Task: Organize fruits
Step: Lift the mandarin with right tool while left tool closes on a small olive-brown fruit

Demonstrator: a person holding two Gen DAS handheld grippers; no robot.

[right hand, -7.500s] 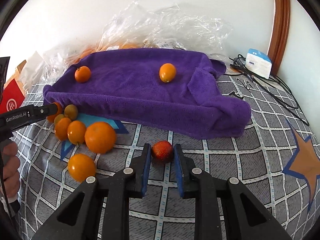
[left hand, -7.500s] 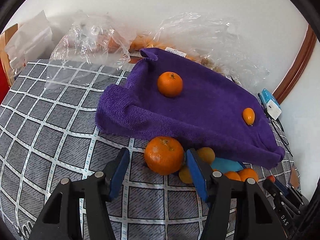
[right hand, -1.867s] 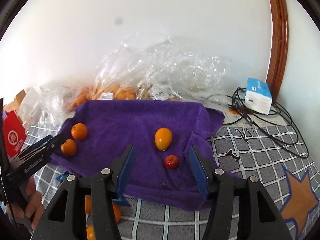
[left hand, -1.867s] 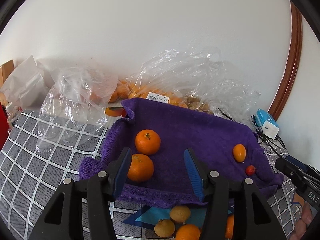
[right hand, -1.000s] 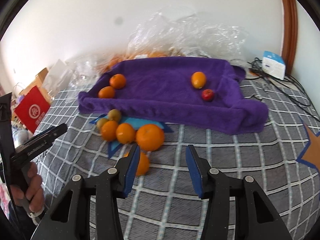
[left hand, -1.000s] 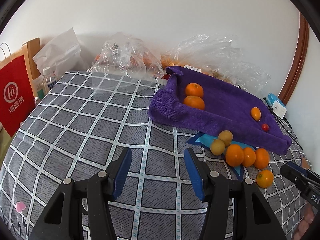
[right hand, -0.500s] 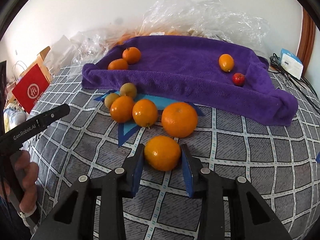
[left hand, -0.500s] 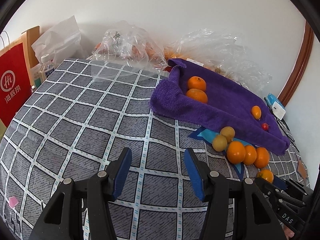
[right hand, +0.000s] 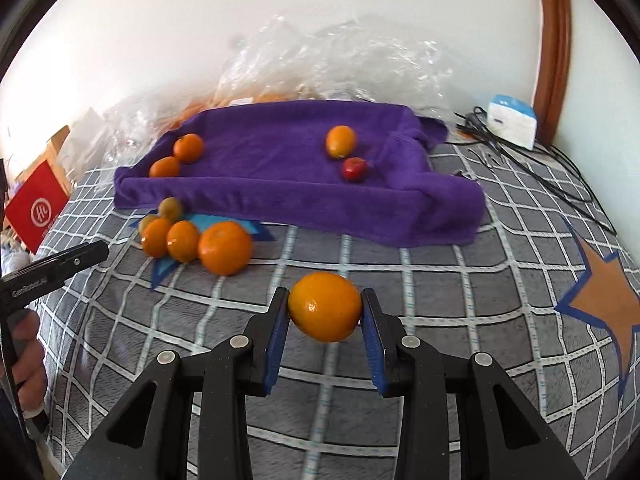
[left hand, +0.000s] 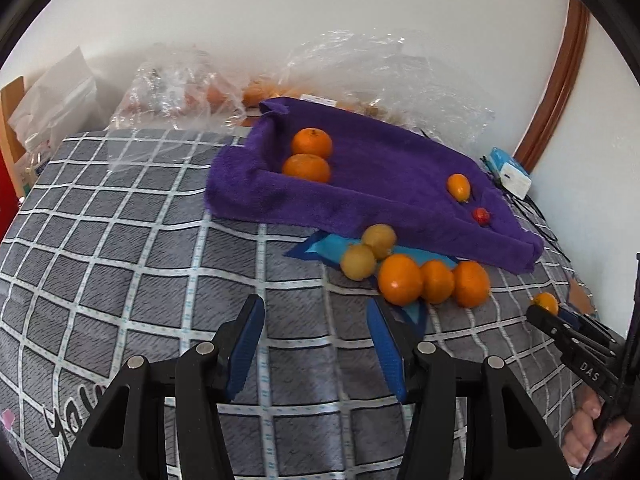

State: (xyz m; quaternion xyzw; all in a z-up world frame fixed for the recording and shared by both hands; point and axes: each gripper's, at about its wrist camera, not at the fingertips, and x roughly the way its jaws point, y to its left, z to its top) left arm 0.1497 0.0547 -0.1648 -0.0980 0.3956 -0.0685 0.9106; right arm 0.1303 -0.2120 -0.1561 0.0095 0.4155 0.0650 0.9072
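A: What is the right gripper (right hand: 325,314) doing?

B: Its two blue pads are clamped on an orange (right hand: 325,306), one pad touching each side. The fruit sits in front of the purple towel (right hand: 280,176), apart from its near edge, over the grey checked cloth (right hand: 472,300). Whether it touches the cloth, I cannot tell.

A: And the left gripper (left hand: 316,344)?

B: Spread wide with nothing between its pads, also in front of the towel, over bare cloth.

A: What lies on the towel?

B: Two mandarins (right hand: 178,158) side by side at its left end, touching or nearly so. Toward its right end, a small oval orange fruit (right hand: 340,141) with a small red fruit (right hand: 354,168) just beside it.

A: And off the towel?

B: A cluster of fruit (right hand: 192,236) against the towel's front left edge, partly on a blue patch: three orange ones in a row and two dull yellowish ones closer to the towel.

A: Behind the towel?

B: Crumpled clear plastic bags (right hand: 332,64) against the wall. To the towel's right, a white and blue box (right hand: 512,120) with black cables.
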